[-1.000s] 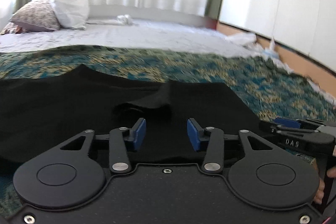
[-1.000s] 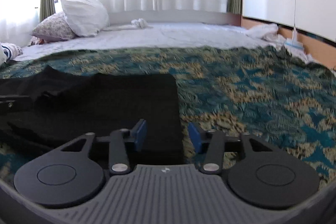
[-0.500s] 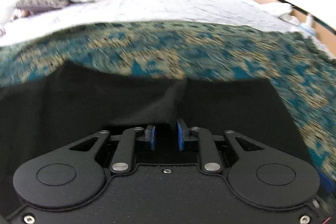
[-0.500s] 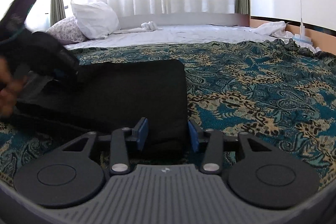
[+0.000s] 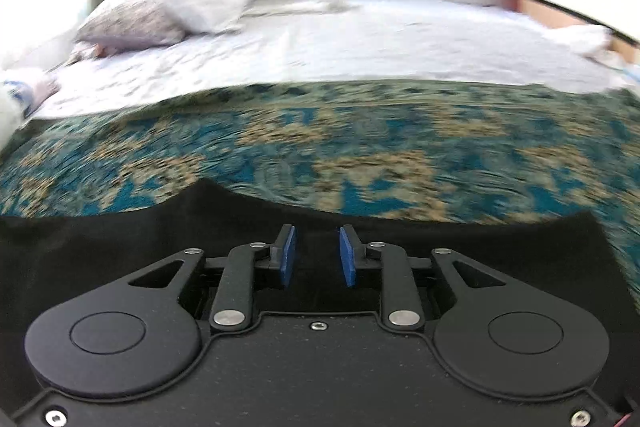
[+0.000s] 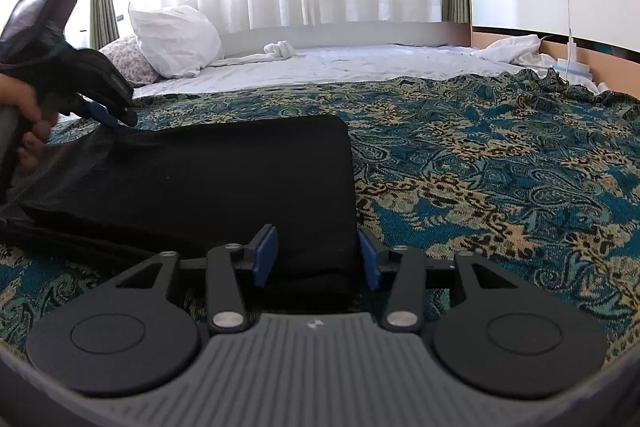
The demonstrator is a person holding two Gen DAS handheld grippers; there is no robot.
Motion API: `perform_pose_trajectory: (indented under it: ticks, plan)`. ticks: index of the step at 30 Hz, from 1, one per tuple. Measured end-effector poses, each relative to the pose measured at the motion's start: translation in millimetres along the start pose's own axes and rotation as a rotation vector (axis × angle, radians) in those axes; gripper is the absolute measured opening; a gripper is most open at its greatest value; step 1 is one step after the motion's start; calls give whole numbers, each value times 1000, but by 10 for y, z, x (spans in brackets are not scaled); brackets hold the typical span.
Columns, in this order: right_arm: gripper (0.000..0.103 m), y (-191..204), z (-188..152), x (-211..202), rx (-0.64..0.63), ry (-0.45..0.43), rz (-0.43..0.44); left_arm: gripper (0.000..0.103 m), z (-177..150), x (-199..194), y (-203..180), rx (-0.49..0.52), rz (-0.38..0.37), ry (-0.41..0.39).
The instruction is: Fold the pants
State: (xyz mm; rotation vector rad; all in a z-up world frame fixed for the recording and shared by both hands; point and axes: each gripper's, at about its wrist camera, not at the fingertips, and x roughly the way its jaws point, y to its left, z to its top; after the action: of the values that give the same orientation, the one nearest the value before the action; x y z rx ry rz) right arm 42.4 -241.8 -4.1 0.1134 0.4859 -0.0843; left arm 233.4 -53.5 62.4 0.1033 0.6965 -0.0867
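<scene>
Fingers first: on my left gripper (image 5: 314, 255) the blue pads (image 5: 287, 255) stand narrow and are easing apart, and I cannot tell from its own camera whether any cloth is pinched between them; the right wrist view shows its tip touching a raised flap of the black pants (image 6: 224, 171) at the far left edge, so I judge it is carrying or just letting go of that layer. My right gripper (image 6: 316, 259) has its jaws opening, with the near right corner of the folded pants lying between the pads but not pressed. I read that hand as an anchor, placed low at the corner so the stack does not slide while the left one brings fabric across. The pants lie as a dark, roughly squared bundle on the blue and gold patterned bedspread (image 6: 500, 163), near edge toward me, loose layers trailing left. White pillow (image 6: 176, 41) sits well apart, by the curtains.
</scene>
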Motion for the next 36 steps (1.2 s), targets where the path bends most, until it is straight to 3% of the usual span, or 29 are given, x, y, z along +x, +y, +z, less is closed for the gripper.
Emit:
perform_pose_trajectory:
  ticks: [4, 9, 12, 15, 17, 27, 36]
  plan:
    - [62, 11, 0, 2, -2, -2, -6, 24, -177, -275, -106, 33, -103, -13]
    - [62, 11, -5, -6, 2, -6, -8, 24, -626, -658, -172, 45, -158, -34]
    - [62, 18, -10, -10, -3, -9, -12, 24, -930, -842, -201, 88, -128, -53]
    - [63, 34, -16, -17, -11, -13, -20, 26, -1190, -897, -168, 112, -98, -11]
    - [65, 46, -21, -24, -14, -17, -24, 25, -1332, -958, -103, 107, -77, -48]
    - [72, 77, -64, -124, -12, -46, -45, 24, -1517, -1088, 100, 99, -59, -91]
    - [74, -48, -110, -190, 78, -23, 28, 26, -1562, -1124, 177, 81, -50, -118]
